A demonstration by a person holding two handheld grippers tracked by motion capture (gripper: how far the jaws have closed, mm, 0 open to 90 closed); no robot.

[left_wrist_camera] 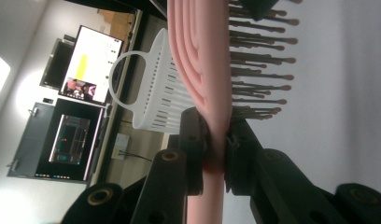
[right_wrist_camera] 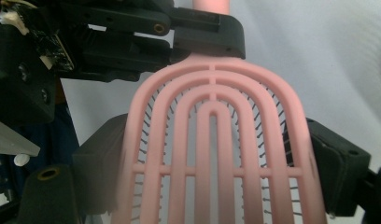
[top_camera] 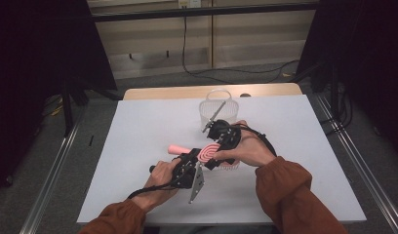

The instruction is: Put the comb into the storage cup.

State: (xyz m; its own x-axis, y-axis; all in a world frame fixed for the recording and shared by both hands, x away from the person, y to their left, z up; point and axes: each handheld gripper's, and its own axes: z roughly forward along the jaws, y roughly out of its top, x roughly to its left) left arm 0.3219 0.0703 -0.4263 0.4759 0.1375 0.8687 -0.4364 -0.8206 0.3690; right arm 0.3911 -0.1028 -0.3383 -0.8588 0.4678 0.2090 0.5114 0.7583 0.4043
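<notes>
Pink hairbrush (right_wrist_camera: 212,154): vented head with arched slots, thin dark bristles with ball tips, plain round handle. It sits above the white board (top_camera: 138,146) on the wooden table (top_camera: 187,91), carried between both grippers. A white slotted basket (top_camera: 217,109) stands just beyond the right gripper (top_camera: 217,146). Grey floor and cables behind; monitors off to the side. Left gripper (left_wrist_camera: 220,154) is clamped tight on the brush neck where handle meets head. Right gripper's jaws stand at either edge of the head; cannot tell if the pads press on it.
</notes>
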